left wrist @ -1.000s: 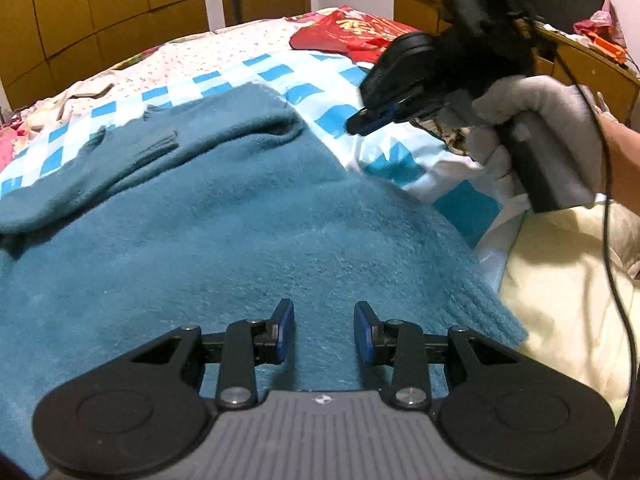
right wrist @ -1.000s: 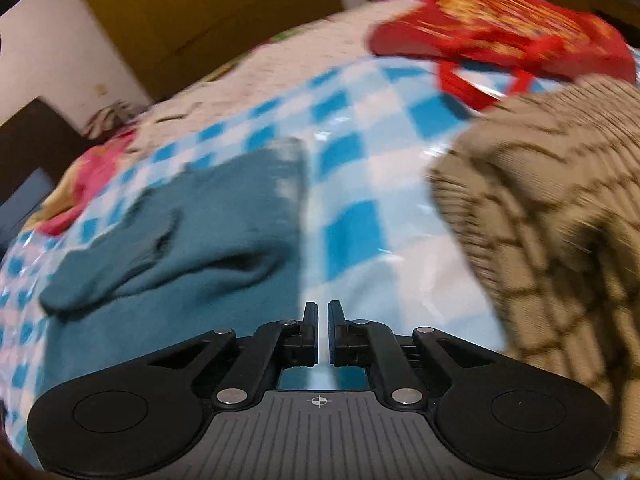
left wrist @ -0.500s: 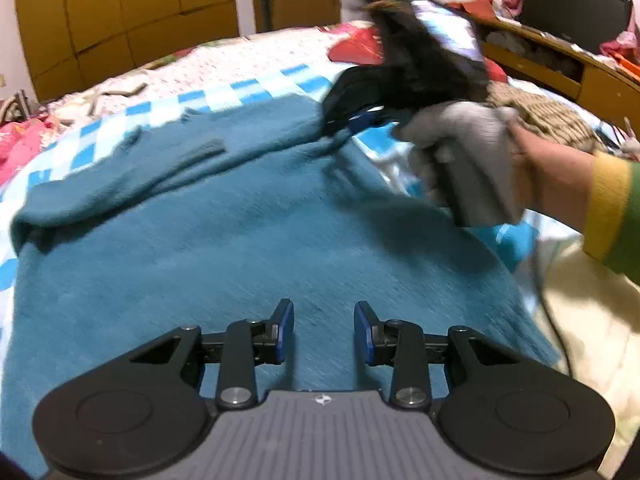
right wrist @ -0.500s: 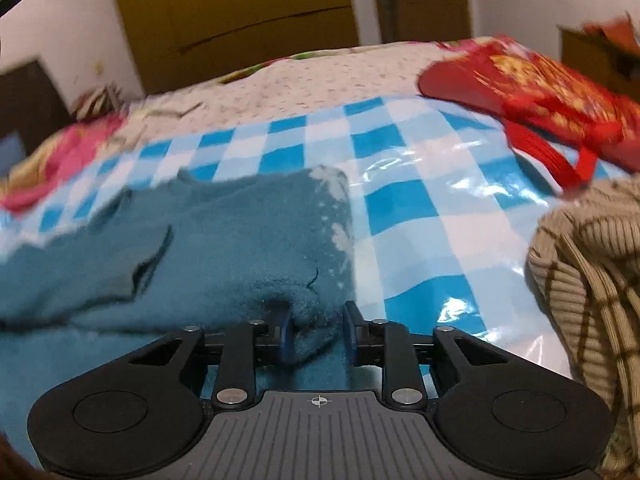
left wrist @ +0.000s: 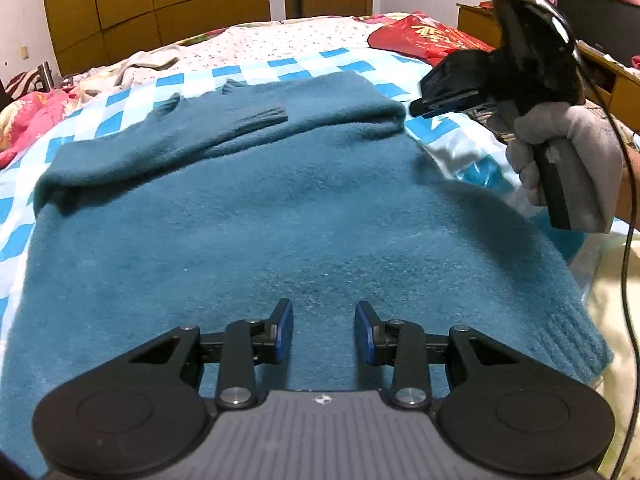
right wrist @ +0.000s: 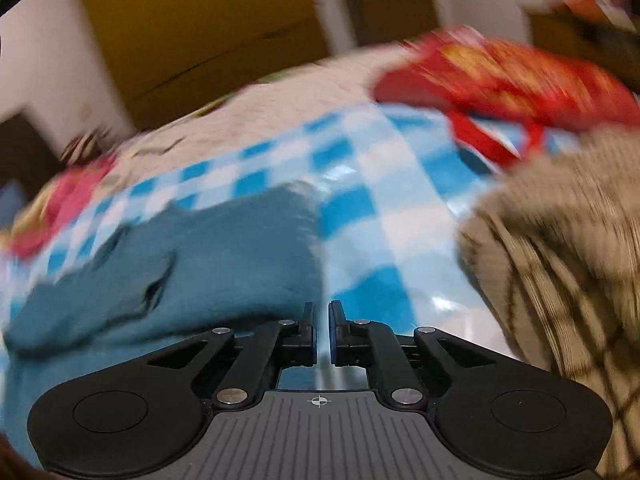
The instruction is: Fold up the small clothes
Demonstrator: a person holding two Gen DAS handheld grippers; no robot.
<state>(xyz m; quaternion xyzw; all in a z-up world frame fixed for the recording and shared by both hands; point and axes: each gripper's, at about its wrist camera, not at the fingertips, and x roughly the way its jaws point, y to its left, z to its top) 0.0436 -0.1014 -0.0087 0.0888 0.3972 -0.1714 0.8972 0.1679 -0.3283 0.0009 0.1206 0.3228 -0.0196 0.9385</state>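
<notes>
A teal knit sweater [left wrist: 280, 216] lies flat on the bed, both sleeves folded across its top part. My left gripper [left wrist: 324, 330] is open and empty, low over the sweater's near hem. My right gripper [left wrist: 416, 109] hovers just off the sweater's folded right shoulder, held by a gloved hand [left wrist: 568, 168]. In the right wrist view the right gripper [right wrist: 320, 320] is shut with nothing between the fingers, and the sweater [right wrist: 208, 264] lies to its left. That view is blurred.
The bed carries a blue-and-white checked plastic sheet [left wrist: 360, 60]. A red bag [left wrist: 424, 38] lies at the far right. A tan checked knit garment [right wrist: 560, 256] lies right of the right gripper. Wooden cabinets [left wrist: 624, 80] stand along the right side.
The right gripper opened at the sweater's shoulder half a second ago, then shut empty and pulled back right. The left gripper stayed open over the hem.
</notes>
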